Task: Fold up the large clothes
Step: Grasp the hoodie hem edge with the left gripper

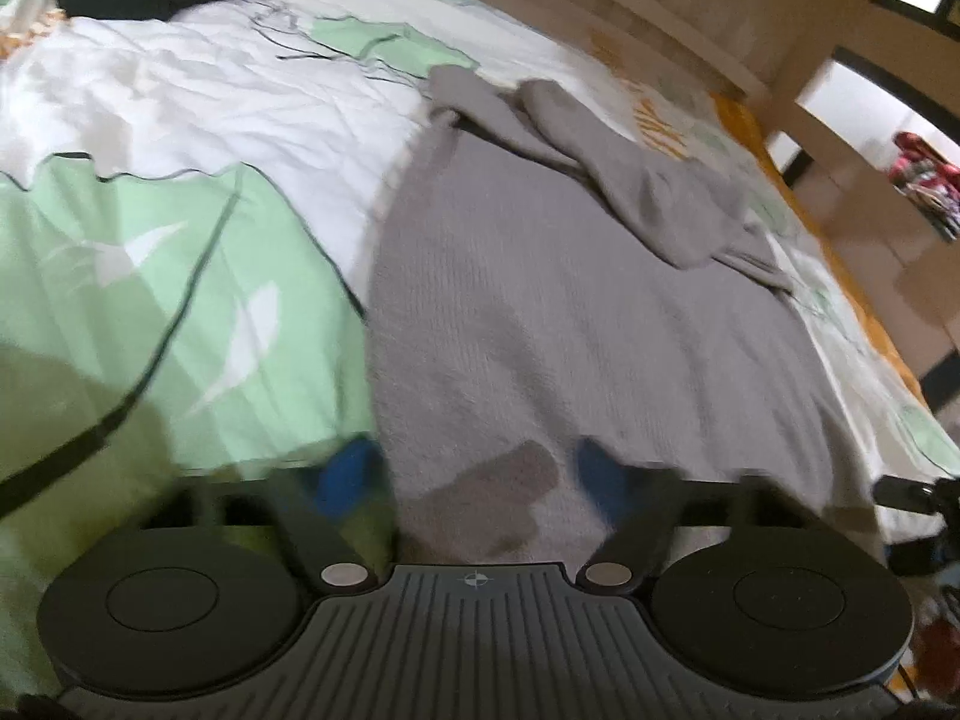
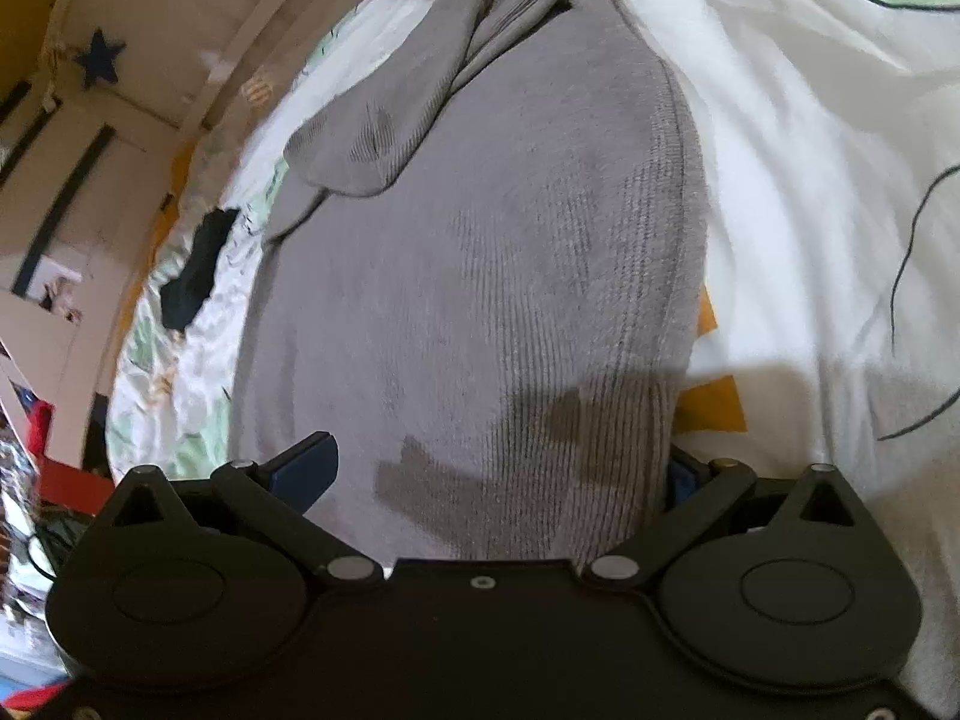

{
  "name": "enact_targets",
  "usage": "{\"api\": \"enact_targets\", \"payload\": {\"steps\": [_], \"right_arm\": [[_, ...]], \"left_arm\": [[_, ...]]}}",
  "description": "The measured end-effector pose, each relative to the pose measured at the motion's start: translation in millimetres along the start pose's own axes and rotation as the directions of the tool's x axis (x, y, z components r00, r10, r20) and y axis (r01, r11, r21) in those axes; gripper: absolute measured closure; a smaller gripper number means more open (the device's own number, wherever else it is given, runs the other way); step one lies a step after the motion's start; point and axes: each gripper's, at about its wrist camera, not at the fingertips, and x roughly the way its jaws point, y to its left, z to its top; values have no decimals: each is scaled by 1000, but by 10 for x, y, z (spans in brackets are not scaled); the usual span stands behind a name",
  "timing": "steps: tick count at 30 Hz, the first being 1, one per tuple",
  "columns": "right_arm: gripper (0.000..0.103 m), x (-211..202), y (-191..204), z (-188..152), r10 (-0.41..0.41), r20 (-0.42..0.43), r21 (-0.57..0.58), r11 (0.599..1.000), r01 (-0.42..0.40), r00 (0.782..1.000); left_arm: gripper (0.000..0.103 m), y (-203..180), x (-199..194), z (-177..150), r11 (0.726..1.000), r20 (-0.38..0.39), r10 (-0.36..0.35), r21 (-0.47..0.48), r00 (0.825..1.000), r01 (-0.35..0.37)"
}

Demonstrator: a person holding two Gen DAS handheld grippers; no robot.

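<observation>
Two claws sit at the near hem of the grey sweater (image 1: 570, 312), which lies flat on the bed (image 1: 180, 276), long axis running straight ahead. Left claw (image 1: 480, 474) half-open over cloth; right claw (image 2: 498, 468) wide, straddling the hem, pads not pressing.

A large grey ribbed-knit sweater (image 1: 540, 312) lies spread flat on the bed, its body smooth and wide. At its far end 1 sleeve (image 1: 618, 168) is folded back across the upper body, lying diagonally in a thick, rumpled band. The neck area beside it is bunched. In the right wrist view the sweater (image 2: 480, 276) shows a neat, rounded side edge.
</observation>
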Motion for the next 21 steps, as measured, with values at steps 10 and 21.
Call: {"api": "enact_targets", "payload": {"steps": [10,21], "right_arm": [[84,-70,-101,0,-39,46,89,995,35,998],[80,-496,184,93,-202,139,-90,972,216,969]], "left_arm": [[94,13,-29,18,999,12,-31,-25,999,31],[96,52,-201,141,998,46,-39,-37,998,41]]}}
